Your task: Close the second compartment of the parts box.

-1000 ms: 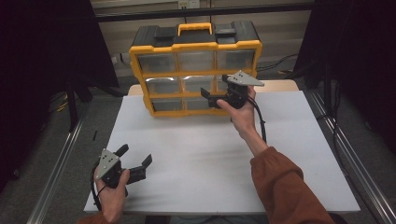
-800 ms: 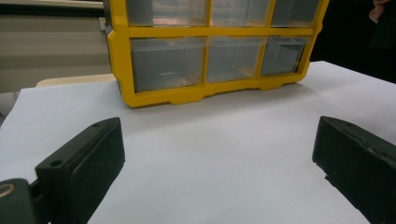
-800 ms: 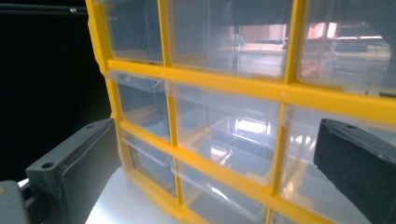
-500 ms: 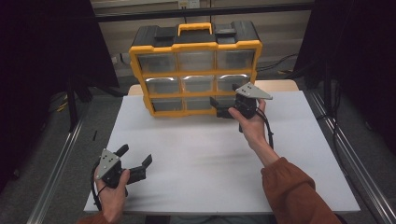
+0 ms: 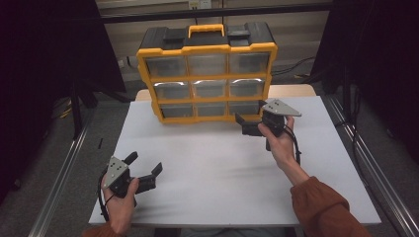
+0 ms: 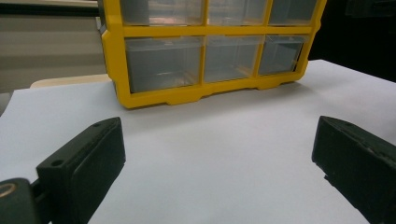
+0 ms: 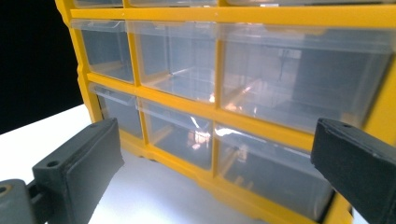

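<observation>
Standing at far edge of table (image 5: 222,197): yellow organiser (image 5: 207,74), black top, yellow carry handle (image 5: 206,29), upright, front facing the person.
Drawers: 9 clear drawers (image 5: 209,89) in a 3 by 3 grid, all pushed in; contents not discernible.
Right gripper (image 5: 248,125): held just in front of the organiser's lower right corner, jaws spread apart, gripping nothing; grey 3-cornered plate on top.
Right gripper view: jaws frame the middle and bottom rows of drawers (image 7: 233,116) at close range; contact with the organiser cannot be told.
Right hand (image 5: 279,143): wrapped around the gripper body, orange sleeve (image 5: 326,210) behind.
Left gripper (image 5: 144,170): near the front left corner of the table, well apart from the organiser, jaws spread apart, empty.
Left gripper view: bare white tabletop (image 6: 224,154) between the jaws, organiser's bottom row (image 6: 210,60) beyond.
Left hand (image 5: 120,200): holding the gripper low over the tabletop.
</observation>
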